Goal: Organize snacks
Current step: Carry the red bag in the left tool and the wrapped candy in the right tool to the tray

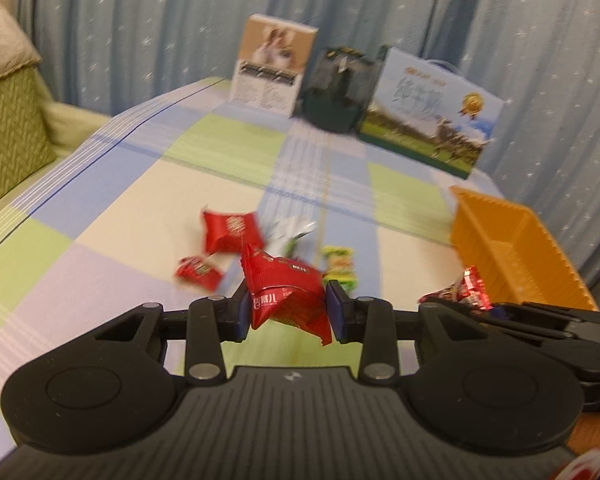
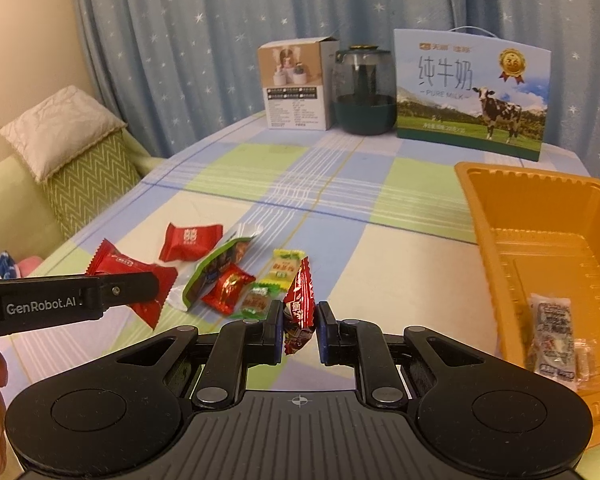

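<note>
A blue curtain (image 2: 220, 40) dotted with white stars hangs behind a table spread with a checked cloth (image 2: 340, 184) of blue, green and cream squares. At the far edge of the table stand a small cardboard box (image 2: 296, 88) with a printed picture, a dark green glass jar (image 2: 362, 92) and a pure milk carton (image 2: 470, 92) showing a cow. To the left sits a green sofa with a chevron cushion (image 2: 88, 184) and a pale pillow on top.

The left gripper (image 1: 286, 308) has its jaws pressed against a large red snack packet (image 1: 288, 292), which is held clear of the cloth between the blue pads. Beyond it on the cloth lie a red square packet (image 1: 230, 232), a small red candy (image 1: 198, 274), a white-and-green pouch (image 1: 292, 232) and a yellow-green sweet (image 1: 340, 268).

The right gripper (image 2: 298, 322) is closed tightly on a narrow shiny red wrapper (image 2: 300, 300), standing on edge between its pads. In its view the left gripper's black arm crosses from the left edge, in front of its red packet.

An orange plastic tray (image 2: 500, 200) sits at the right side of the table, near the right gripper. In it lies one clear-wrapped snack (image 2: 552, 328) against the near right part of the floor.
</note>
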